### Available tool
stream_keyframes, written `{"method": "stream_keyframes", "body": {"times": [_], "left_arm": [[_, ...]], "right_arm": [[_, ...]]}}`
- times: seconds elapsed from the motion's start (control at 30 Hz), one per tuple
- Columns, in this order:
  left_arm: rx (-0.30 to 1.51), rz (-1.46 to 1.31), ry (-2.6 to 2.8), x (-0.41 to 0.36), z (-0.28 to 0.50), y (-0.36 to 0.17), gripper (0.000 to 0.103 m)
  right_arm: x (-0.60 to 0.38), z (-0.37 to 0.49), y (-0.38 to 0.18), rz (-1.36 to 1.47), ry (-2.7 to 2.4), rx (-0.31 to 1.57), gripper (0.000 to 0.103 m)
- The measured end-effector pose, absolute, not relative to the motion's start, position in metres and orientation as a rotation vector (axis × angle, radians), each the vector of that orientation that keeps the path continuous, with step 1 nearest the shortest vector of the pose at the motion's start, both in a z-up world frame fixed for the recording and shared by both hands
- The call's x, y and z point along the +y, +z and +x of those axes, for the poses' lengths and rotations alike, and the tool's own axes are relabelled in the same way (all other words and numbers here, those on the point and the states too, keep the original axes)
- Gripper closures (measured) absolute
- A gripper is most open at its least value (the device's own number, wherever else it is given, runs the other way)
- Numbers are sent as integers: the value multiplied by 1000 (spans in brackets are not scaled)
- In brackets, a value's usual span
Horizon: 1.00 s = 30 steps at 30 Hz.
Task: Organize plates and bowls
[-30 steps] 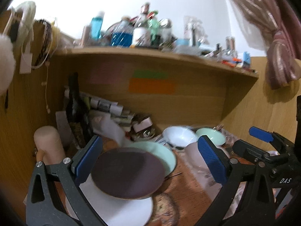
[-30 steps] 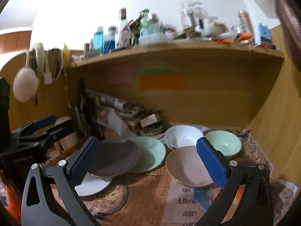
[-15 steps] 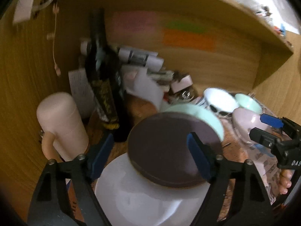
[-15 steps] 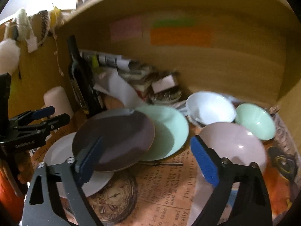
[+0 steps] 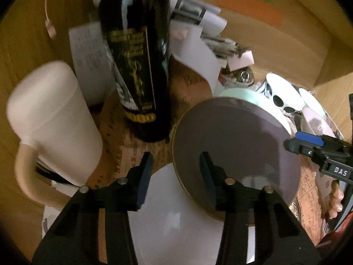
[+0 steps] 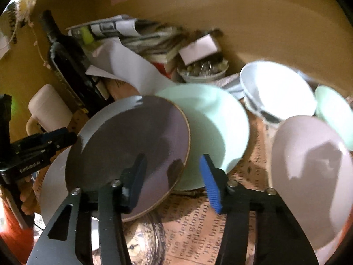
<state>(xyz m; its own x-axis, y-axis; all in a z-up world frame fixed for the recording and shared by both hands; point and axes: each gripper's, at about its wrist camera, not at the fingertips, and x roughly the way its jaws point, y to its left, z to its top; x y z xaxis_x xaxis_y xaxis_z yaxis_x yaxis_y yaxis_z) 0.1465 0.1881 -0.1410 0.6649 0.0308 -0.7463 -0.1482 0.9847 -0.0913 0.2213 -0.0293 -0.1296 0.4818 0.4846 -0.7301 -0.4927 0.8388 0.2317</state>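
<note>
Down low over the cluttered desk (image 6: 181,238) now, both claws, after a second spent much higher with the upper shelf in sight. Left claw (image 5: 176,174), jaws apart but narrower than a second ago, straddling the near-left rim of the dark plate (image 5: 236,148), one pad over the plate, the other outside it above the white plate (image 5: 176,225); no clamping visible. Right claw (image 6: 172,174), likewise parted and narrowed, astride the dark plate's right edge, left pad over the dark surface, blue right pad over the mint plate (image 6: 211,119). Dark plate lying tilted across the white plate and overlapping the mint plate, in the same pile as before. To the right, pink bowl (image 6: 308,165) near the lens, white bowl (image 6: 278,88) and mint bowl (image 6: 333,110) behind it, unmoved. Looming large in the left view, dark bottle (image 5: 134,61) and cream mug (image 5: 50,119), both just beside the plates. Printed newspaper sheet (image 6: 187,220) under everything.
</note>
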Motion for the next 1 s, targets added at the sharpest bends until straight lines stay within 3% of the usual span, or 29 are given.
{"method": "stream_keyframes", "body": {"times": [0.13,0.33,1.0], "left_arm": [[880,-178,91,194,155,-150,72],[907,-175,48,192,162,-155,77],[910,-129,52,175,162,-152,77]], "right_arm": [[-23,226,-136,-19,582,914,67],[-20,232,-141,1,597,941,72],[-26,228,-138,54,585,944,75]]}}
